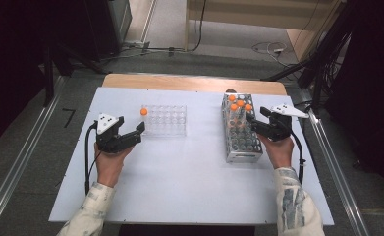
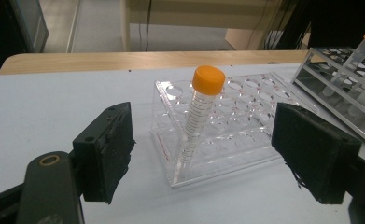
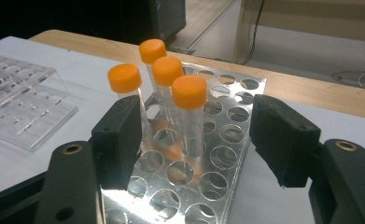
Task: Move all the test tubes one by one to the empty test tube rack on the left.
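A clear plastic rack lies on the white table, with one orange-capped tube leaning in its left corner hole. My left gripper stands open just in front of that corner; in the left gripper view the tube rises ahead of the gripper, untouched. A metal rack at the right holds several orange-capped tubes at its far end. My right gripper is open at that rack's right side. The nearest tube stands between its jaws, with gaps to both pads.
The white table top has bare room in front of both racks. Its wooden far edge runs behind them. The metal rack has many vacant holes nearer me. Cables lie on the floor beyond the table.
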`<state>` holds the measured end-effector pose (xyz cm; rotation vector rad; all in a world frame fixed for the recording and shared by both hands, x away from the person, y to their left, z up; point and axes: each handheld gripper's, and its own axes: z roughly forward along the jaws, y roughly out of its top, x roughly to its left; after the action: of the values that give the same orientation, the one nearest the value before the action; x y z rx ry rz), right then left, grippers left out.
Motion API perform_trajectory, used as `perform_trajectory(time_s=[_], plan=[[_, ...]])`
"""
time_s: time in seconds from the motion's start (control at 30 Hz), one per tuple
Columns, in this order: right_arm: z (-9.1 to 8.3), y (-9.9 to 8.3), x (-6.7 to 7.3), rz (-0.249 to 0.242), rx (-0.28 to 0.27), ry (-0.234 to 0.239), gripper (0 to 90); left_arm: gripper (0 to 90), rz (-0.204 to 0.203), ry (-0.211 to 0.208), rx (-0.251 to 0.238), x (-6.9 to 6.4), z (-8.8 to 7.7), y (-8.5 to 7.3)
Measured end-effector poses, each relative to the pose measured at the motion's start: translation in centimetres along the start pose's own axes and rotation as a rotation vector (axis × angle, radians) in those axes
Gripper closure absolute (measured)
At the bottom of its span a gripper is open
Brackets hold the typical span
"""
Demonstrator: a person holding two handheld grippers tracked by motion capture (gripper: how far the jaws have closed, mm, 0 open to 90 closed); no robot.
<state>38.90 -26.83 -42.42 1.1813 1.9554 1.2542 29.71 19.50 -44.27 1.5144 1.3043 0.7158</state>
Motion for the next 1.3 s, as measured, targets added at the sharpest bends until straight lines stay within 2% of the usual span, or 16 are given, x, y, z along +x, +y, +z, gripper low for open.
perform_trajectory(time_s=[0.13, 0.33, 0.5, 0.6, 0.63, 1.0, 1.2, 1.3], plan=[[0.9, -0.4, -0.5, -0.012, 0.005, 0.002, 36.6, 20.9, 0.0, 0.001, 0.001, 0.0, 0.0, 0.0], [2.0, -1.0, -0.8, -0.04, 0.03, 0.032, 42.0, 20.6, -0.003, 0.0, 0.003, 0.1, -0.1, 0.0], [2.4, -1.1, -1.2, -0.051, 0.035, 0.038, 46.0, 19.0, 0.0, 0.001, 0.011, 0.1, 0.0, 0.0], [2.6, -1.2, -1.4, -0.057, 0.041, 0.055, 48.4, 17.5, -0.003, 0.001, 0.012, 0.1, 0.1, -0.1], [2.8, -1.3, -1.6, -0.059, 0.038, 0.073, 50.5, 17.5, 0.0, 0.001, 0.014, 0.1, 0.1, -0.1], [3.7, -1.7, -1.7, -0.08, 0.051, 0.091, 59.9, 17.5, 0.001, 0.004, 0.019, 0.0, 0.3, -0.2], [3.9, -1.8, -1.6, -0.103, 0.047, 0.103, 70.4, 17.5, 0.005, 0.004, 0.025, 0.0, 0.3, -0.3], [3.9, -1.8, -1.5, -0.107, 0.046, 0.103, 71.1, 17.5, 0.002, 0.004, 0.026, 0.0, 0.4, -0.3]])
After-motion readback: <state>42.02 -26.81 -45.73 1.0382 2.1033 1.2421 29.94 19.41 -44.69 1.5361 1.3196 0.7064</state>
